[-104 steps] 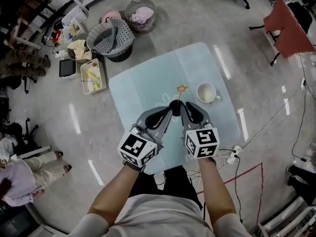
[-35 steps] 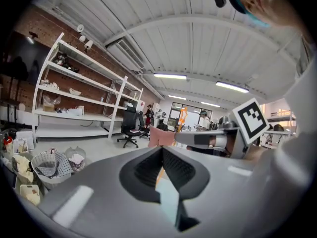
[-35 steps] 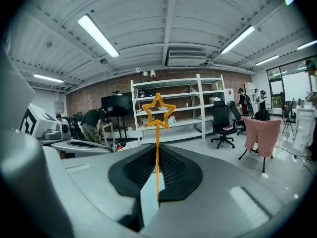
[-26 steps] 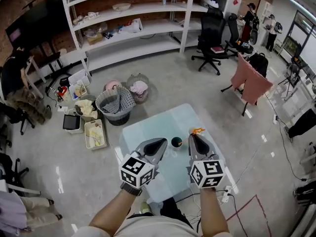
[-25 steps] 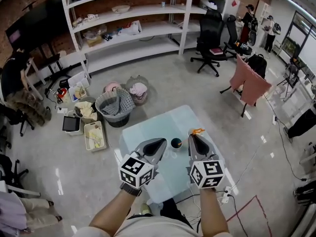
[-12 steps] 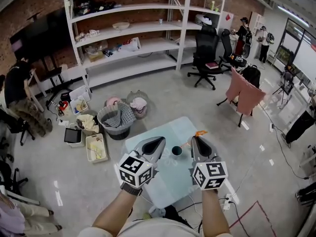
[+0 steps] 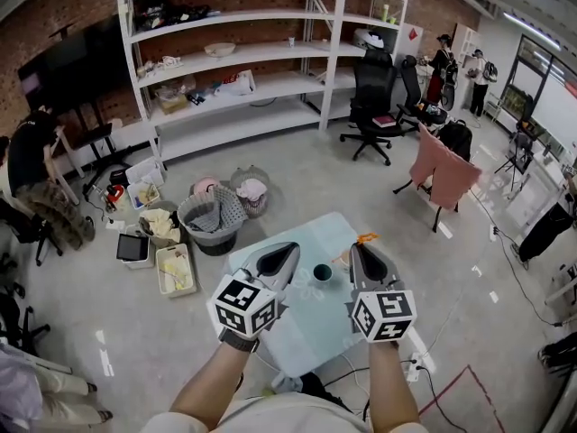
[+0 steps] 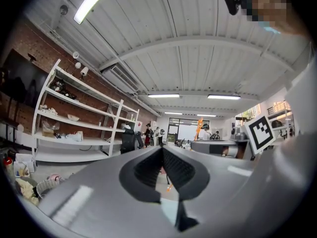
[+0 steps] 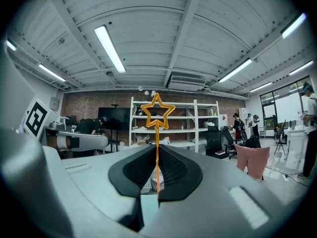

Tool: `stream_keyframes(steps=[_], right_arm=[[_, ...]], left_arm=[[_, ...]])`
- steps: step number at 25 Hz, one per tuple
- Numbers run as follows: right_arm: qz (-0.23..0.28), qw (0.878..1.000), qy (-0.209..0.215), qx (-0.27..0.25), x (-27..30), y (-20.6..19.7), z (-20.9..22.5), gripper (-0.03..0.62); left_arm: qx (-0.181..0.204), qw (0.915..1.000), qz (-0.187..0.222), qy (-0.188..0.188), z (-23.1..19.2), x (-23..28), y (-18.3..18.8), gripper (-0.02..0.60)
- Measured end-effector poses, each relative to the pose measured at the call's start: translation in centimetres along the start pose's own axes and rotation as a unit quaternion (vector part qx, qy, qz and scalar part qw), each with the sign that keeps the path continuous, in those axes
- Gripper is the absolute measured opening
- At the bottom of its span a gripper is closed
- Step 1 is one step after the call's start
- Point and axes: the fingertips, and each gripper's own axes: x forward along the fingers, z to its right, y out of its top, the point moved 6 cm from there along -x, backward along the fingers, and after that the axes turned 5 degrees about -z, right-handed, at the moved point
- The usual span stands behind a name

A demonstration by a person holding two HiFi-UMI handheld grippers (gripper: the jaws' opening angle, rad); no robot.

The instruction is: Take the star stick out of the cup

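In the head view, held the left gripper (image 7: 285,249) and the right gripper (image 7: 359,247) side by side above the pale worktop (image 7: 311,323), with the dark cup (image 7: 322,271) standing toward its far edge between them and the orange star stick (image 7: 365,238) poking beyond the right tips, clear of the cup. In the left gripper view, showed jaws pressed together on nothing. In the right gripper view, pinched the stick's thin shaft upright, star above the tips.

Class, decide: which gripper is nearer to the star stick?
Right. The right gripper is shut on the star stick; the left gripper sits apart, off to its left, holding nothing.
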Motion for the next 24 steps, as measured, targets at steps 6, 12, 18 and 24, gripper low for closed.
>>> stream_keyframes(steps=[6,12,18,24], right_arm=[[0.000,1.000,0.002,0.000,-0.14,-0.03,-0.59,0.026],[0.000,1.000,0.001,0.000,-0.34,-0.37,-0.76,0.026],[-0.001,1.000,-0.001,0.001,-0.30,-0.36,-0.48,0.026],[-0.002,1.000,0.001,0.002,-0.33,-0.82,-0.34,0.026]], left_arm=[[0.004,1.0000,0.002,-0.001,0.23,-0.33,0.05,0.006],[0.006,1.0000,0.005,-0.003,0.37,-0.49,-0.14,0.006],[0.006,1.0000,0.004,-0.005,0.38,-0.15,0.01,0.006],[0.006,1.0000,0.003,-0.007,0.56,0.10,-0.45,0.006]])
